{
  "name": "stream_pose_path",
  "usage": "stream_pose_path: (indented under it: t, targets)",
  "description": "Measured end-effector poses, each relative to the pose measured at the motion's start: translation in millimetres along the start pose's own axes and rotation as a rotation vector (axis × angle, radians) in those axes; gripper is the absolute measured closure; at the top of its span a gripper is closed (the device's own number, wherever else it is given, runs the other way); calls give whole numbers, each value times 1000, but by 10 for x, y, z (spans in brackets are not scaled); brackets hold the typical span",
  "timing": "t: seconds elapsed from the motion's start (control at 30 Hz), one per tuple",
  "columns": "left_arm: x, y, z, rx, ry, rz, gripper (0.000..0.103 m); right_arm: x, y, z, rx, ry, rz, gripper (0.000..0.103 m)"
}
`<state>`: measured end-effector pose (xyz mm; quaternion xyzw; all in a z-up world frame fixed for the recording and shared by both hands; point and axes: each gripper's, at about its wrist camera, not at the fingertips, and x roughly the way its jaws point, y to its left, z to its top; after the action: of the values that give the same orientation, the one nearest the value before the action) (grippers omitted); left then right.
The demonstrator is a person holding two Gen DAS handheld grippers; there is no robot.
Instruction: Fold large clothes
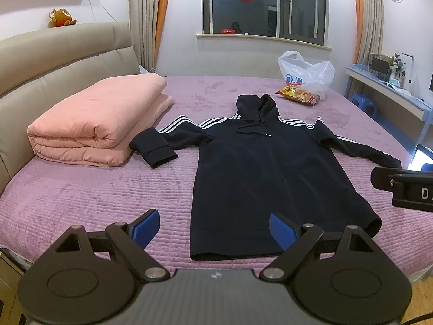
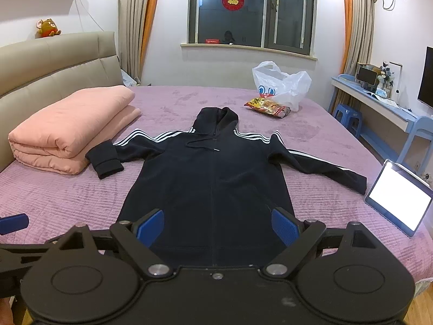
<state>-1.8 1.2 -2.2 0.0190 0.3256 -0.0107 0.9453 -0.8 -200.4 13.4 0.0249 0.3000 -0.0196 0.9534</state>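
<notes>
A black hoodie (image 2: 213,184) lies flat, front up, mid-bed (image 2: 67,197), hood toward twelve o'clock. The left hand-held gripper (image 1: 215,228) and right hand-held gripper (image 2: 217,226) both gape wide and empty above its hem at six o'clock.

A round red sign (image 2: 232,0) on the window pane carries the gold Chinese character 福. On the black body of the right tongs (image 1: 414,192), seen from the left wrist view, white letters "G" and "D" show, partly cut off. The print on the snack packet (image 2: 268,106) is too small to read.
</notes>
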Motion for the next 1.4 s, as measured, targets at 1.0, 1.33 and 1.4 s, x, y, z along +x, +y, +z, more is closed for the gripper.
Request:
stream_pose_path:
  t: [1.0, 1.33, 1.4]
  targets:
    - [3305, -598, 361, 39, 244, -195, 30, 3577, -1454, 75, 375, 373, -113, 1]
    - [3599, -1447, 948, 98, 348, -240, 28, 3904, -2899, 375, 667, 412, -310, 1]
    - [3641, -1604, 1059, 90, 377, -253, 28, 3918, -3164, 373, 739, 422, -341, 1]
